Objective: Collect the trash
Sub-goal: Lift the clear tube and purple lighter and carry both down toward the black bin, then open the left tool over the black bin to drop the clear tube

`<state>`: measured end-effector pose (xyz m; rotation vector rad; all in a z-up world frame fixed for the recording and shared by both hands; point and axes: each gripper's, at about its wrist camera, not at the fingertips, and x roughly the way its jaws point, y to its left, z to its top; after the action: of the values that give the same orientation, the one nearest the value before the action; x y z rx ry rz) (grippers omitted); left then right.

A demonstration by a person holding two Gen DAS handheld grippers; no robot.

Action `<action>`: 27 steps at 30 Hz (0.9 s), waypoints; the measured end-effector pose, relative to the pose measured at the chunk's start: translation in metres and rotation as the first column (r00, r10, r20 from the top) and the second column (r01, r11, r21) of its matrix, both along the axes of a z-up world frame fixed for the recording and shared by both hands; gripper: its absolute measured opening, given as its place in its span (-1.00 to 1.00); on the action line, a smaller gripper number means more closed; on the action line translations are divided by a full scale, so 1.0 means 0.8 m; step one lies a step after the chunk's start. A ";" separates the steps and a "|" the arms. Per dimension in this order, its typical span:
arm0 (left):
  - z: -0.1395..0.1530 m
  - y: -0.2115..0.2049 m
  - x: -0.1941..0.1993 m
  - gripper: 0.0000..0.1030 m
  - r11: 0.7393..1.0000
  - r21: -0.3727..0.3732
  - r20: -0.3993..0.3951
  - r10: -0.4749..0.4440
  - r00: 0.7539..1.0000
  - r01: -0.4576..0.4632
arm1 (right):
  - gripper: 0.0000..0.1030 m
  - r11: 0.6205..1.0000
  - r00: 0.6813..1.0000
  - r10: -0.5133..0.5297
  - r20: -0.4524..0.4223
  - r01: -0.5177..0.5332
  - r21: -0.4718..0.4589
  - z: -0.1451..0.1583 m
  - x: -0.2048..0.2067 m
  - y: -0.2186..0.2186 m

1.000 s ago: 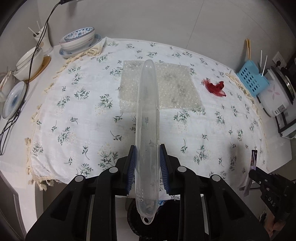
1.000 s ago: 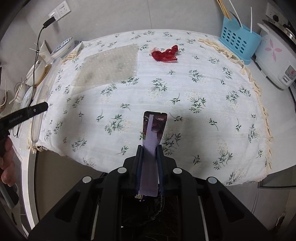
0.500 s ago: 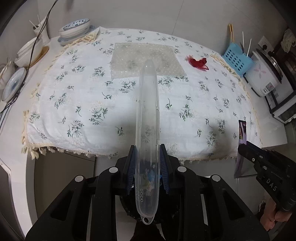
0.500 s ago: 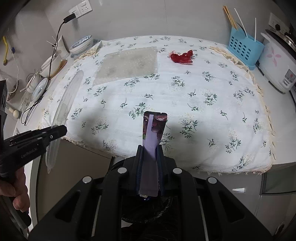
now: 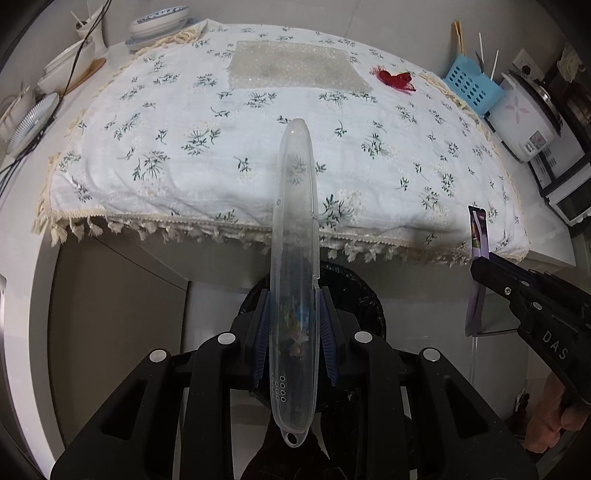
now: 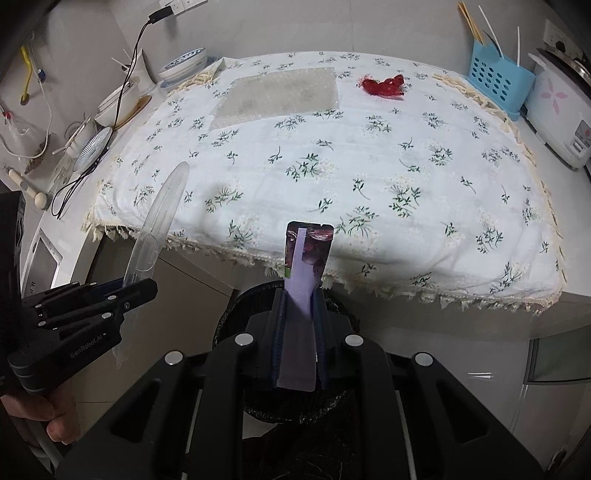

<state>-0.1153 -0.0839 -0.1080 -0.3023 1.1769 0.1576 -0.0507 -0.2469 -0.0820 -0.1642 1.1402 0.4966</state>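
Left gripper (image 5: 294,325): jaws clamped on a long clear plastic case (image 5: 293,236), pads on both sides of its lower half, case running lengthwise out past the fingertips. Pointing steeply down, over the black bin (image 5: 360,295) below the counter edge.

Right gripper (image 6: 298,325): jaws fully closed on a purple snack wrapper (image 6: 306,258), wrapper standing up out of the pads. Also pitched steeply down, over the same bin's rim (image 6: 225,325). Bin has a black liner; contents can't be made out.

Left hand (image 6: 40,410) shows at the lower left of the right view, wrapped around its handle.

Still on the floral tablecloth (image 6: 369,166): bubble wrap sheet (image 6: 277,96) and red scrap (image 6: 384,85), both at the far side, near each other but apart.

Blue perforated holder (image 6: 498,81) at the far right holds chopsticks and straws. Stacked bowls (image 5: 162,24) far left.
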 end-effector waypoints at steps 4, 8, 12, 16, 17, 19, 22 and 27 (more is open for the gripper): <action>-0.023 -0.005 -0.015 -0.52 1.000 -0.006 -0.030 -0.003 1.000 0.003 | -0.73 1.000 1.000 0.009 -0.023 -0.010 -0.011 -0.023 -0.016 0.001; -0.051 -0.011 -0.026 -0.52 1.000 -0.006 -0.058 -0.016 0.998 0.016 | -0.73 0.999 0.999 0.023 -0.043 -0.024 -0.023 -0.048 -0.028 0.001; -0.085 -0.011 -0.033 -0.52 1.000 -0.006 -0.103 -0.013 0.995 0.012 | -0.73 0.999 0.997 0.025 -0.067 -0.028 -0.039 -0.074 -0.033 0.001; -0.116 -0.009 -0.038 -0.52 1.000 -0.026 -0.128 -0.004 0.992 0.001 | -0.73 0.998 0.995 0.023 -0.094 -0.028 -0.049 -0.099 -0.033 0.003; -0.124 -0.009 -0.039 -0.52 1.000 -0.026 -0.130 -0.001 0.991 -0.002 | -0.73 0.998 0.995 0.026 -0.100 -0.031 -0.052 -0.106 -0.032 0.003; -0.136 -0.008 -0.040 -0.52 0.999 -0.033 -0.136 0.004 0.991 -0.008 | -0.73 0.998 0.994 0.028 -0.109 -0.034 -0.059 -0.117 -0.030 0.005; -0.152 -0.008 -0.039 -0.52 0.999 -0.029 -0.137 0.011 0.990 -0.015 | -0.73 0.997 0.992 0.021 -0.126 -0.030 -0.071 -0.134 -0.027 0.008; -0.175 -0.011 -0.036 -0.52 1.000 -0.019 -0.150 -0.010 0.989 0.007 | -0.73 0.995 0.989 0.018 -0.144 -0.032 -0.093 -0.150 -0.024 0.006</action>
<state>-0.1443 -0.0931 -0.2478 -0.3060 1.3294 0.1642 -0.0696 -0.2422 -0.2024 -0.2281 1.3046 0.4828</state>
